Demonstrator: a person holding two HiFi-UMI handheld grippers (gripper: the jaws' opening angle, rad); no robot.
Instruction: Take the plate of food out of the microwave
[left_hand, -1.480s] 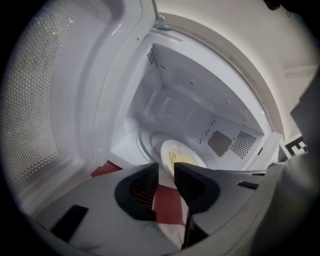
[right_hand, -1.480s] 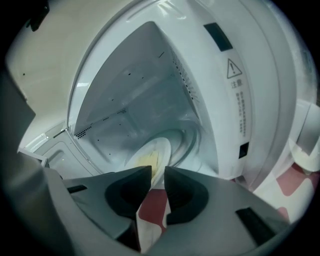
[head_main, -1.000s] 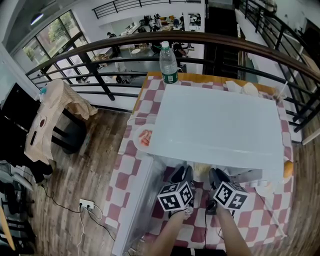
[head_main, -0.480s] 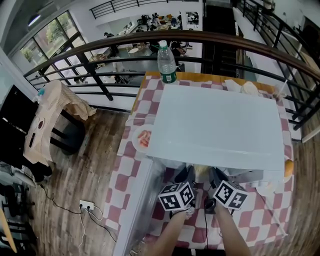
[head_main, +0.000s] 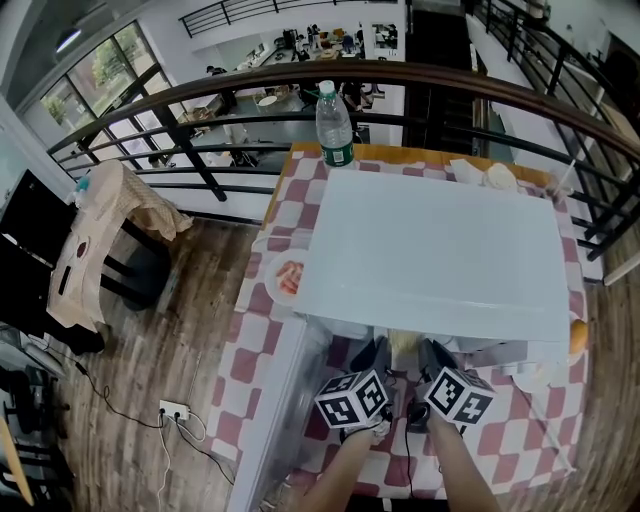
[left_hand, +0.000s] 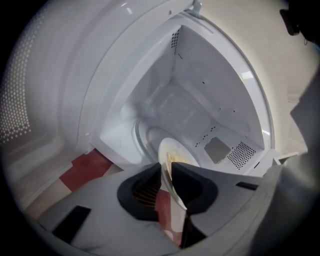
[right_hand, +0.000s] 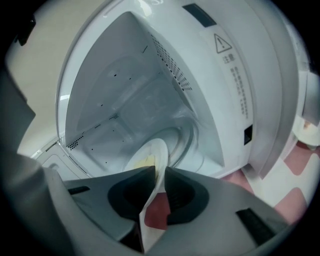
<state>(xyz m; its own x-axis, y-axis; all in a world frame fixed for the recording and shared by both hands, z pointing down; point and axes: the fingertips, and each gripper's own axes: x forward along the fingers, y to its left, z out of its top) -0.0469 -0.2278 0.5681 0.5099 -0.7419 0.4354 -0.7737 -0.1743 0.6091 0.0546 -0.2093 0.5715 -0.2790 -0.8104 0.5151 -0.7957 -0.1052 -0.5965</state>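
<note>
The white microwave (head_main: 440, 250) stands on the checked table with its door (head_main: 272, 400) swung open to the left. A white plate (left_hand: 181, 151) with yellow food (left_hand: 171, 159) sits at the cavity mouth, and it also shows in the right gripper view as the plate (right_hand: 150, 154). My left gripper (left_hand: 166, 166) is closing its jaws on the plate's left rim, and the pads touch it. My right gripper (right_hand: 160, 170) is shut on the right rim. In the head view, the left gripper (head_main: 372, 355) and right gripper (head_main: 432, 357) flank the food (head_main: 402, 343) under the microwave's front edge.
A water bottle (head_main: 336, 125) stands behind the microwave near the railing (head_main: 400, 78). A small plate of red food (head_main: 286, 278) lies left of the microwave. Crumpled paper (head_main: 497, 177) is at the back right and an orange item (head_main: 576, 338) at the right. The table ends just past the door's left side.
Both marker cubes have shifted slightly toward the person in the head view. Nothing else has visibly moved.
</note>
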